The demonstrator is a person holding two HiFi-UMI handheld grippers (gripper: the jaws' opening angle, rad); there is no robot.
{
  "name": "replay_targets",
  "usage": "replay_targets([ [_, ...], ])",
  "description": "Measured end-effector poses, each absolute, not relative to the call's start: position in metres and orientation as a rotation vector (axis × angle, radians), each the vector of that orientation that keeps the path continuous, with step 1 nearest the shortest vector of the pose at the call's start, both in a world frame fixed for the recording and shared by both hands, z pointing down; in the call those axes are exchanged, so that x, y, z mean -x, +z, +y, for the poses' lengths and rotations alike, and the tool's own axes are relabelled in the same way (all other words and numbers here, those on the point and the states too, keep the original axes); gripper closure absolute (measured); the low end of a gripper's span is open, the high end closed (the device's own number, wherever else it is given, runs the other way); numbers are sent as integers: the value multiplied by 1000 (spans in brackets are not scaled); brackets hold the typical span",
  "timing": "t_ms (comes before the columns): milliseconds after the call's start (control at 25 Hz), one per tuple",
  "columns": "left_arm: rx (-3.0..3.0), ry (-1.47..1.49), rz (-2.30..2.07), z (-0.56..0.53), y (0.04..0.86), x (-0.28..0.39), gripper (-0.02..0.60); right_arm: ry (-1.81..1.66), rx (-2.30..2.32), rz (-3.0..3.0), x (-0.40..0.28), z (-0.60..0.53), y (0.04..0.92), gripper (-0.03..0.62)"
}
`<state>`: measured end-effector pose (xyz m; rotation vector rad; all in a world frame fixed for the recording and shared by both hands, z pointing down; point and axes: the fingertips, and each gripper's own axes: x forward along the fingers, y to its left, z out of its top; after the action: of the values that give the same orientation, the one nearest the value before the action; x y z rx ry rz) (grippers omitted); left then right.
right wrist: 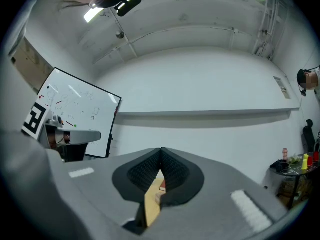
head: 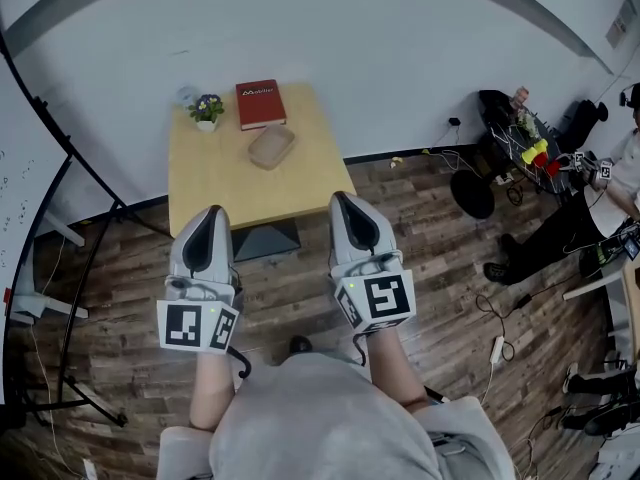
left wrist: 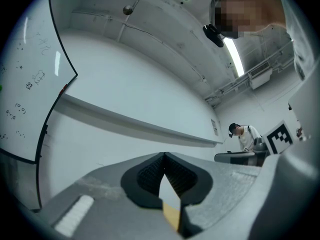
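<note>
Left gripper view is showing the left gripper (left wrist: 164,156) with its 2 jaws pressing together at the tips, nothing sitting between the ribbed pads (left wrist: 150,176). Only a thin sliver of the yellow table is showing through the gap below the tips. The right gripper (right wrist: 161,150) is doing the same in the right gripper view, its 2 jaws meeting tip to tip and gripping nothing.

In the head view both grippers are hovering side by side, well apart from each other, with their tips pointing at the near edge of the table (head: 215,183). Neither one is touching it.

A beige tray (head: 271,146) is lying on the table's far half, well apart from both grippers and nearer the right one. Just behind it a red book (head: 260,103) is lying flat near the far edge. A small potted plant (head: 207,110) is standing just left of the book.

The table is standing on a wooden floor (head: 120,298) against a white wall. A whiteboard (left wrist: 25,84) is leaning on the left, and a seated person (head: 560,228) is working far off on the right.
</note>
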<state>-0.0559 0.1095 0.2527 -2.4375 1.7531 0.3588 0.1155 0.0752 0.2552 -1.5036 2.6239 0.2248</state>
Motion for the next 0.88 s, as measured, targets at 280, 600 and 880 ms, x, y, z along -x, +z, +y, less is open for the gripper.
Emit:
replay_targets([
  [280,2401,339,1809,94,257,55,580,195,1456,2638,-119,52,261,594],
  [600,2400,302,1809,76,259,56,580,156,1452,2640,-116,32,268,594],
  [880,2415,305,1790,45,260,62,580,158,1467,2632,-109,3,269,594],
])
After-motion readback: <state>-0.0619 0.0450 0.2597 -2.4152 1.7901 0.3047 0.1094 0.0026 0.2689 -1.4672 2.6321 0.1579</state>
